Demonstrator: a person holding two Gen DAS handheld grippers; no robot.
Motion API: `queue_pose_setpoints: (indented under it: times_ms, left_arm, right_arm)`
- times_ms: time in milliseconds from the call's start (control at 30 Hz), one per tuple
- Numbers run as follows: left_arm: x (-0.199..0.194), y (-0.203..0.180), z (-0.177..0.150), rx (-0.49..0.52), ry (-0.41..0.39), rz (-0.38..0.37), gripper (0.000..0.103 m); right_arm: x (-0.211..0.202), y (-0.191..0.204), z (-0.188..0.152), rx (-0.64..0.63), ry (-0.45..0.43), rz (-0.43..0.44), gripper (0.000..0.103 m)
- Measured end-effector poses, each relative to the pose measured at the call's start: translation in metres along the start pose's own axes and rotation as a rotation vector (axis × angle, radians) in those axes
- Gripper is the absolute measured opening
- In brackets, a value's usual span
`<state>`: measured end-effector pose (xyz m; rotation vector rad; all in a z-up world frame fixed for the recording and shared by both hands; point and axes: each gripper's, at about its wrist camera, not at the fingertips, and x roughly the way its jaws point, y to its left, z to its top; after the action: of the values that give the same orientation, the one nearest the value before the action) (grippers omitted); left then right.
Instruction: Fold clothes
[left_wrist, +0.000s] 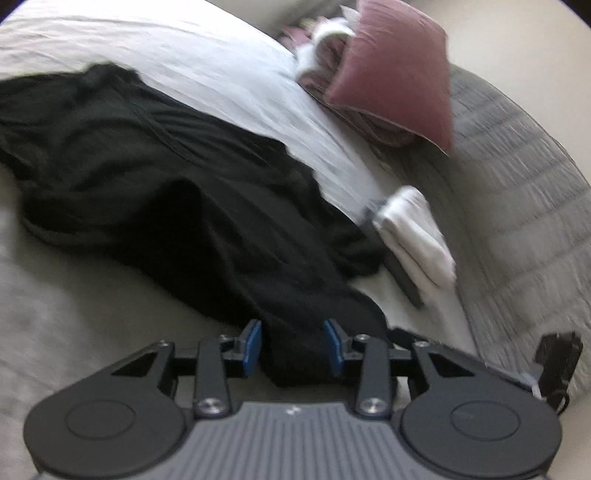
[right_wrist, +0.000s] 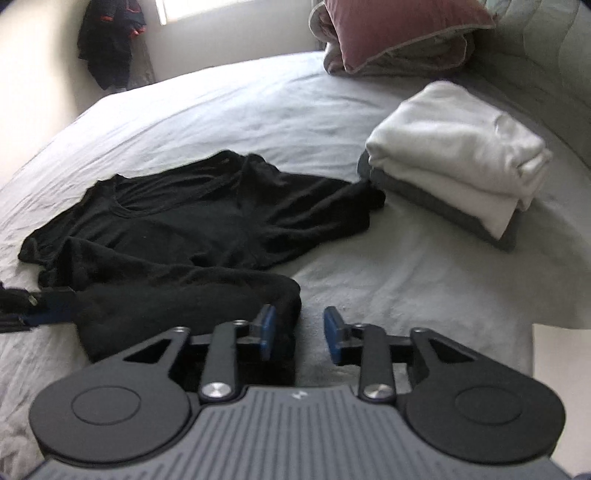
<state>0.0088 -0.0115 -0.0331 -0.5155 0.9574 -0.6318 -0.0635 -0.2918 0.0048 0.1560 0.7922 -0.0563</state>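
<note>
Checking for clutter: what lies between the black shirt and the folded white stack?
Only bare bedsheet; in the right wrist view, the black shirt has one sleeve tip reaching the folded stack.

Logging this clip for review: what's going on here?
A person is folding a black shirt on a pale-sheeted bed with two handheld grippers. Both the left gripper and right gripper stand open over the shirt's near folded edge. A folded white-and-grey clothes stack sits to the right.

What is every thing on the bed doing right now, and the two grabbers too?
black shirt: crumpled, bottom edge folded over
folded pile: stacked, white on grey
pink pillow: lying on bedding
left gripper: open, shirt between pads
right gripper: open, shirt edge beside one pad
</note>
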Motion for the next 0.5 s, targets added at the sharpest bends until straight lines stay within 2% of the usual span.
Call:
queue_pose_setpoints:
  times_ms: [67, 133, 267, 500]
  left_arm:
    - [0.004, -0.006, -0.006, 0.029, 0.02, -0.01, 0.035]
    - [0.007, -0.01, -0.012, 0.05, 0.039, -0.004, 0.027]
    - [0.005, -0.011, -0.019, 0.065, 0.05, 0.012, 0.001]
    - [-0.025, -0.01, -0.019, 0.092, -0.02, 0.0, 0.0]
  right_arm:
    - [-0.003, 0.0, 0.0, -0.009, -0.004, 0.008, 0.037]
    - [-0.005, 0.0, -0.001, -0.021, -0.004, 0.011, 0.037]
    - [-0.009, 0.0, -0.006, -0.045, 0.0, 0.007, 0.038]
    - [-0.013, -0.012, -0.015, -0.017, 0.02, 0.013, 0.038]
